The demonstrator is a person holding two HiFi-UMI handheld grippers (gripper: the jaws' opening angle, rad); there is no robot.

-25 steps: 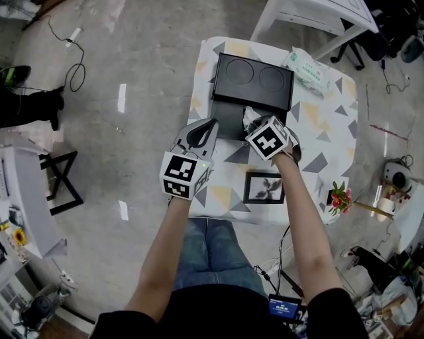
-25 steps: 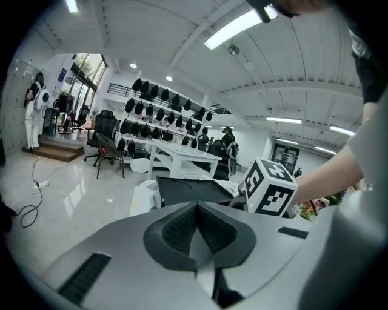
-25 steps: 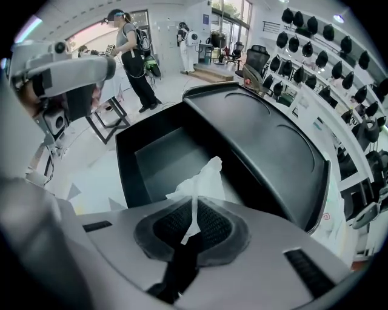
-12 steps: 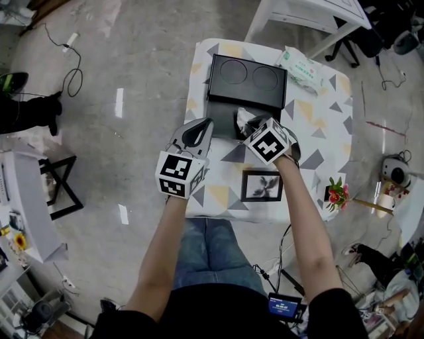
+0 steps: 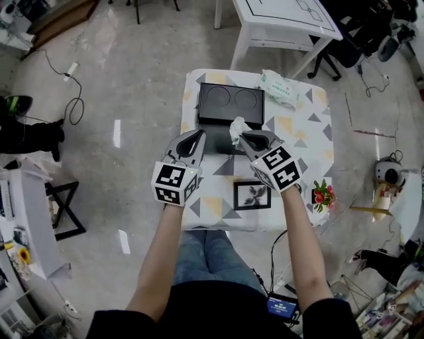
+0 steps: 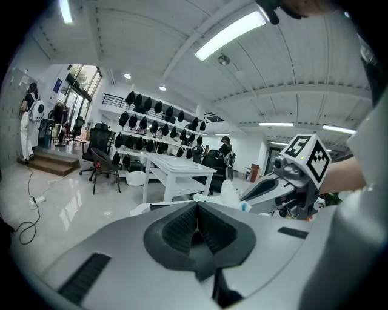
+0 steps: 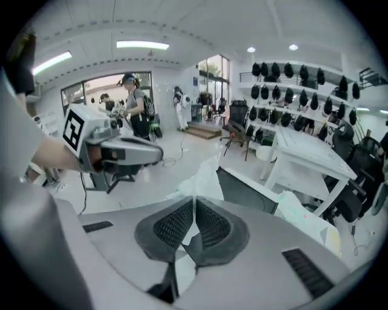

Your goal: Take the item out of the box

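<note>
1. Pinching a crumpled white paper (image 7: pixel 203 181), the right tongs (image 5: pixel 243 136) are squeezing shut on its lower end. The rest of the paper is sticking up past the tips.
2. The paper is hanging in the air over the near half of the black box (image 5: pixel 222 141). It is looking lifted up out of the box.
3. The black box is sitting open on the surface (image 5: pixel 301 136), which is wearing a cloth with triangles on it. The lid (image 5: pixel 230 102) is lying flat on the far side of the box and is showing two round dents.
4. The left tongs (image 5: pixel 198 134) are pressing their pads together, and nothing is sitting between them. They are hovering just left of the near half of the box, with their tip pointing toward it.
5. The two tongs are coming close together over the box, one on each side of the paper.
6. A pack of wipes (image 5: pixel 279 81) is lying just past the far right corner of the box.
7. A picture frame (image 5: pixel 252 195) is lying flat on the near side of the box, close to the person.
8. Some red flowers (image 5: pixel 322 195) are standing well to the right of the box, at the edge of the surface.
9. A white table (image 5: pixel 278 16) is standing on the floor beyond the far side of the box.
</note>
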